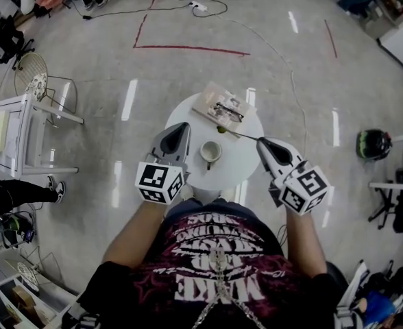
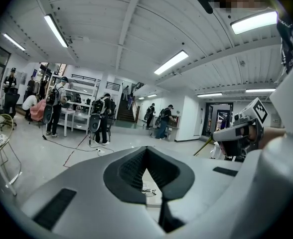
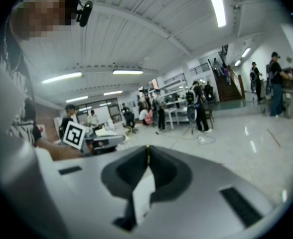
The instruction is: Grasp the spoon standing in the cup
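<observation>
Right gripper (image 1: 261, 141) is clamped tight on the spoon (image 1: 239, 134) by its handle tip. The spoon juts level over the table (image 1: 246, 162), clear of the cup (image 1: 210, 153). It looks light, stiff, thin, likely slick; mid-handle would grip steadier. Left gripper (image 1: 182, 127) is closed on nothing.

Round white table (image 1: 240, 160), sparsely laid.
A cup (image 1: 210, 153) stands between the left gripper (image 1: 184, 126) and right gripper (image 1: 262, 142); a booklet (image 1: 218, 104) lies beyond both, at the far edge.
</observation>
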Tool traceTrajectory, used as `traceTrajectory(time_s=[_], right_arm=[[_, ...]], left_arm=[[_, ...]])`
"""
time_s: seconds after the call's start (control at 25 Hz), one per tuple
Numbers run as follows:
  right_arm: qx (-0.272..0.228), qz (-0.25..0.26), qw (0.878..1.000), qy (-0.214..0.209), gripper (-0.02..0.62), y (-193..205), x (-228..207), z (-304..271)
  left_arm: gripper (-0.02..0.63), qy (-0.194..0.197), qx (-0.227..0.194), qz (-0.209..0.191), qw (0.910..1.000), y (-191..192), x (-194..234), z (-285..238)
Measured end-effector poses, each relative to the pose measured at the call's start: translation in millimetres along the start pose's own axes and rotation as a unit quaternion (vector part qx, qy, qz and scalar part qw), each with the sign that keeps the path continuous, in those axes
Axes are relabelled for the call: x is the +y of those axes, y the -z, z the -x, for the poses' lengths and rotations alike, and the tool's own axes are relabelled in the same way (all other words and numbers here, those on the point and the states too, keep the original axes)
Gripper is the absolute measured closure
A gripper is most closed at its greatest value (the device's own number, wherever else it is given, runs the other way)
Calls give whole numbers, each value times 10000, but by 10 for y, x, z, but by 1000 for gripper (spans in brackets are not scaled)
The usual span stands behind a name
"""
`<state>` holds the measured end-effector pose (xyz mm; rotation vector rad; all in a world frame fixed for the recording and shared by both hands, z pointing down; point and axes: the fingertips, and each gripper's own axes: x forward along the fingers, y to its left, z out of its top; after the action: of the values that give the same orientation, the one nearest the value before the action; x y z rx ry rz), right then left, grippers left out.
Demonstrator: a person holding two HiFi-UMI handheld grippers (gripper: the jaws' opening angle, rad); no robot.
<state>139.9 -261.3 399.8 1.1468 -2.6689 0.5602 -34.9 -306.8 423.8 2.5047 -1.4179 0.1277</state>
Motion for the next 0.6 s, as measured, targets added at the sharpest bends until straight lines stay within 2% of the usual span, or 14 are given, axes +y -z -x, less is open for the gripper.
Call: traceTrajectory(time_s=[0.28, 0.6], right_arm=[[78, -114, 9999, -95, 560, 62, -58, -111], [321, -194, 9993, 1, 560, 281, -168, -239]], left_arm=[[581, -62, 125, 29, 9999, 123, 38, -17], [581, -5, 284, 160, 9995, 339, 100, -93]])
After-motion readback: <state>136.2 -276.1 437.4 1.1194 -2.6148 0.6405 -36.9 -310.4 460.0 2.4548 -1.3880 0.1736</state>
